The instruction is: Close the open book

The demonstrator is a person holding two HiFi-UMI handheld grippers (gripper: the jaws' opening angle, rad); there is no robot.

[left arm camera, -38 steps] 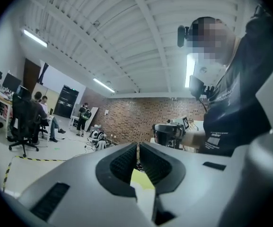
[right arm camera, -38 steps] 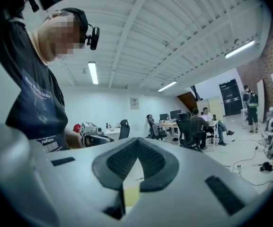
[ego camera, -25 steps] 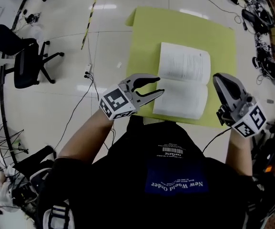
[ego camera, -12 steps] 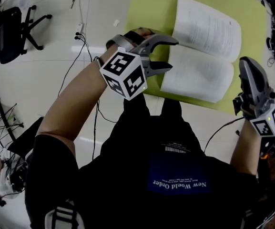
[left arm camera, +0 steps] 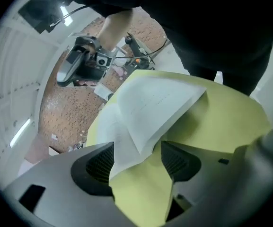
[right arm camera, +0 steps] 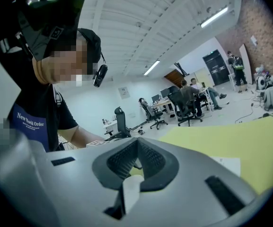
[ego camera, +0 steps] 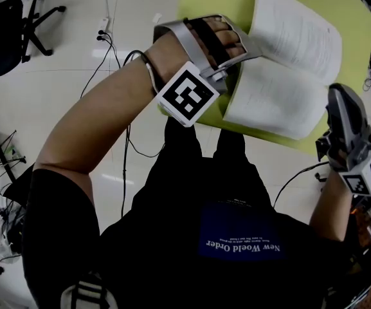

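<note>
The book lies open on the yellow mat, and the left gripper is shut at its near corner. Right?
No: the left gripper is open, not shut. Its jaws have just been opening, and the left gripper view shows them apart with a corner of the book between them. The rest holds.

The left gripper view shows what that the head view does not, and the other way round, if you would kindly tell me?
Only the left gripper view: the left gripper's jaws, which have just been opening, stand apart with a corner of the open book between them, not pressed. Only the head view: that gripper's marker cube, an office chair and cables on the floor. Both: the book, the yellow mat under it and the right gripper.
</note>
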